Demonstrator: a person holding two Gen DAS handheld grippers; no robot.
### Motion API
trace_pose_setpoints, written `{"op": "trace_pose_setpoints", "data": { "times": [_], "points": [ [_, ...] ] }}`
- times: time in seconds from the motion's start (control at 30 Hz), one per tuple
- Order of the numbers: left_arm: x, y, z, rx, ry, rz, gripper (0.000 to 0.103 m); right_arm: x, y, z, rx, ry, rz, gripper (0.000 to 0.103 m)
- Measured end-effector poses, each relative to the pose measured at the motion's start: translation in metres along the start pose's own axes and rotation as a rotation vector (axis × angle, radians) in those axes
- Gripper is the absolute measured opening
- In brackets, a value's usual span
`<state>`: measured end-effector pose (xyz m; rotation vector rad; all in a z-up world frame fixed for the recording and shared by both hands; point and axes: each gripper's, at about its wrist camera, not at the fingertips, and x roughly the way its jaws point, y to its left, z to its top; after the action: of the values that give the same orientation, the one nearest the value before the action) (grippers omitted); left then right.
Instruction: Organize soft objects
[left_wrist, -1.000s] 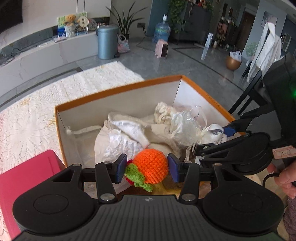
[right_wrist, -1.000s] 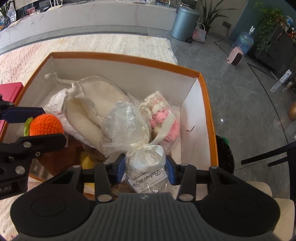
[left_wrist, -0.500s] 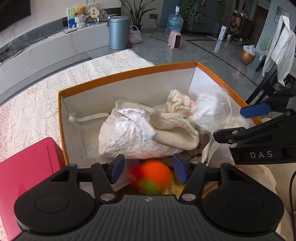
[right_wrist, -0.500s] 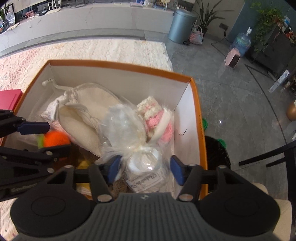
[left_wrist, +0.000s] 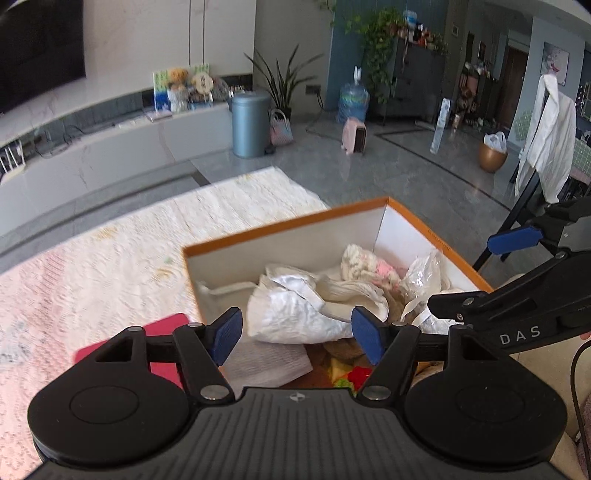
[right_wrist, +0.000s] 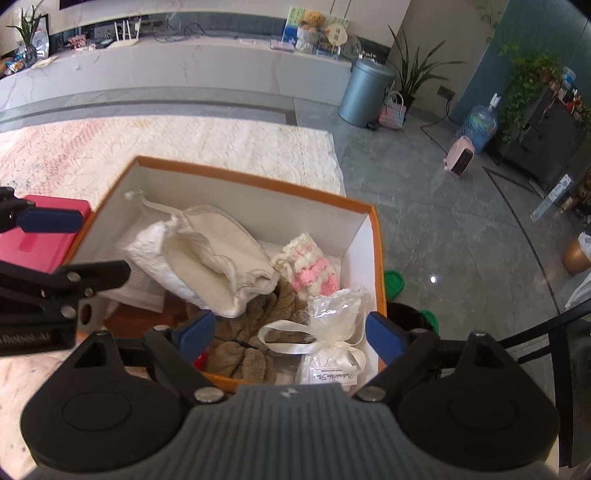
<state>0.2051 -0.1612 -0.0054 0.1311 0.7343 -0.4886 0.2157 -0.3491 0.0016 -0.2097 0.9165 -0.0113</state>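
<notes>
An orange-edged white box (right_wrist: 376, 236) (left_wrist: 291, 223) holds soft things: a cream drawstring bag (right_wrist: 218, 251) (left_wrist: 295, 310), a pink and white crochet piece (right_wrist: 308, 264) (left_wrist: 364, 260), a brown fuzzy cloth (right_wrist: 240, 347), and a clear wrapped bag with ribbon and tag (right_wrist: 332, 332) (left_wrist: 424, 277). The orange crochet toy shows only as red and green bits (left_wrist: 351, 376) at the box's near edge. My left gripper (left_wrist: 297, 338) is open and empty above the near side. My right gripper (right_wrist: 291, 336) is open and empty above the wrapped bag.
A red box (right_wrist: 40, 236) (left_wrist: 162, 354) lies left of the orange box on a lace cloth (left_wrist: 92, 266). A black bin with green lids (right_wrist: 406, 314) sits right of the box. A black chair frame (right_wrist: 535, 332) stands at the right.
Both grippers opened and let go: the orange toy and the wrapped bag dropped into the box. Both grippers then rose and pulled back from it.
</notes>
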Motion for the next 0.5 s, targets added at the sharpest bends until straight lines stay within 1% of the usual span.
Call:
{"op": "trace_pose_setpoints", "data": {
  "times": [0.2, 0.3, 0.4, 0.5],
  "points": [
    [-0.044, 0.006, -0.012, 0.004, -0.115, 0.016, 0.079, -0.036, 0.016, -0.016, 0.09, -0.128, 0.059, 0.089],
    [-0.067, 0.007, -0.018, 0.004, -0.184, 0.057, 0.078, -0.054, 0.031, -0.025, 0.099, -0.203, 0.085, 0.089],
    [-0.088, 0.008, -0.026, -0.001, -0.265, 0.084, 0.077, -0.076, 0.044, -0.033, 0.104, -0.295, 0.087, 0.089],
    [-0.105, 0.009, -0.038, -0.031, -0.332, 0.111, 0.074, -0.098, 0.054, -0.043, 0.133, -0.394, 0.102, 0.093]
  ]
}}
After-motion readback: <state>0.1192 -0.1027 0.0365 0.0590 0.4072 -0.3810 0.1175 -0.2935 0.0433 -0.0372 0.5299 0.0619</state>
